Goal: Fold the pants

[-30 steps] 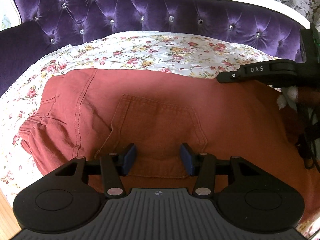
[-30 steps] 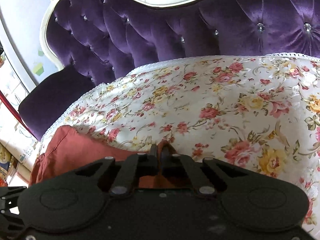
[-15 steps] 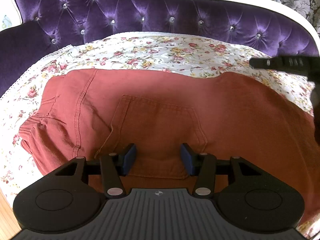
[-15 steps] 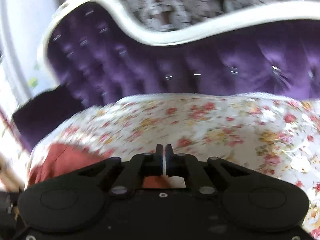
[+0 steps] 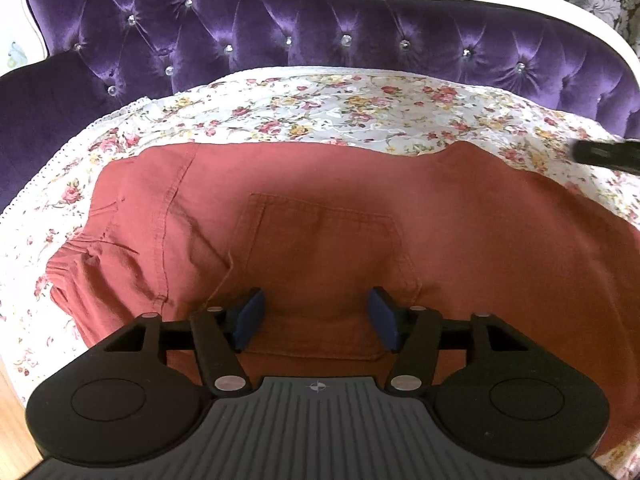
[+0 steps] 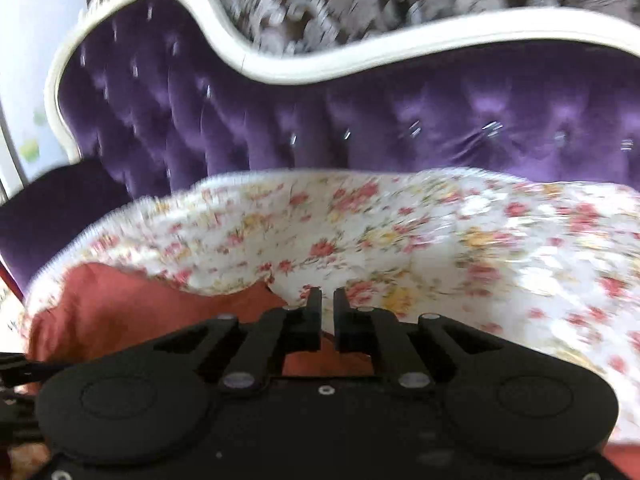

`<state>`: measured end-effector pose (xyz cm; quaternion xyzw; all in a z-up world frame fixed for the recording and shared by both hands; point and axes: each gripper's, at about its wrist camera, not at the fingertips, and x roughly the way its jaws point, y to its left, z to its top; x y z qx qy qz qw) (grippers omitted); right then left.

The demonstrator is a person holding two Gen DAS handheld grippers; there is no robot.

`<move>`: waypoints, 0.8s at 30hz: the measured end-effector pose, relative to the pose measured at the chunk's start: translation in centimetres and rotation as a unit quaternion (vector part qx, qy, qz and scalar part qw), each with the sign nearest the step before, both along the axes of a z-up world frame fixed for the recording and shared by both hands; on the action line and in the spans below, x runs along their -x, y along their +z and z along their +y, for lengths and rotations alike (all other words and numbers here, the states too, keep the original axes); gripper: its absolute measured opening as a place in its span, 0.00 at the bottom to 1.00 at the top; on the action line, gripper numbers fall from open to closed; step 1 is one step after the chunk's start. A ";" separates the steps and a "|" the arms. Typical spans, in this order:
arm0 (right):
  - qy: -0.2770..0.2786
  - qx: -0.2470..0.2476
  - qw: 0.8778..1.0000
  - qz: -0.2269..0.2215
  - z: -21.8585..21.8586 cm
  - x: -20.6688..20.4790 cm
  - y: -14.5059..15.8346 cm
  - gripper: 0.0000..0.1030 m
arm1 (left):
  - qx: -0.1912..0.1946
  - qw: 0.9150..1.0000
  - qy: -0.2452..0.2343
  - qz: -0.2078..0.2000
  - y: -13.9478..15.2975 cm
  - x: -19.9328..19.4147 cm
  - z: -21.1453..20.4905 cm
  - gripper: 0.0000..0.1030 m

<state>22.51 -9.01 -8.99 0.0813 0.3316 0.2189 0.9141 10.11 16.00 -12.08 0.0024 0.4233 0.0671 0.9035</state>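
While our left tool (image 5: 316,314) hovers with jaws just widened, empty, above the rust pants (image 5: 360,216) on the floral sofa cover (image 5: 320,104), their length runs rightward; our right tool (image 6: 327,304), barely parted and empty, sits beyond that edge.

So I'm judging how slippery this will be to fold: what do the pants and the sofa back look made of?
The pants look like matte rust-red cotton twill, perhaps light denim: visible stitched seams and a patch pocket, soft creases. The sofa back looks like purple velvet, shiny on its tufted folds, with crystal-like buttons.
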 end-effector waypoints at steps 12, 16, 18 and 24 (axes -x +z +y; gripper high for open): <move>-0.213 0.041 0.976 0.033 -19.4 15.6 1.8 0.27 | 0.002 1.000 0.005 -0.019 1.2 0.3 -0.9 0.68; -0.300 0.053 0.952 0.034 -26.2 19.1 2.3 0.33 | 0.016 0.998 -0.037 -0.041 3.5 1.3 -5.0 0.68; -0.336 0.058 0.939 0.035 -29.0 20.4 2.2 0.34 | 0.019 0.996 -0.071 -0.043 4.1 1.5 -7.8 0.68; -0.375 0.069 0.923 0.051 -34.8 22.6 0.6 0.40 | 0.056 0.983 -0.171 -0.029 4.4 2.2 -16.5 0.68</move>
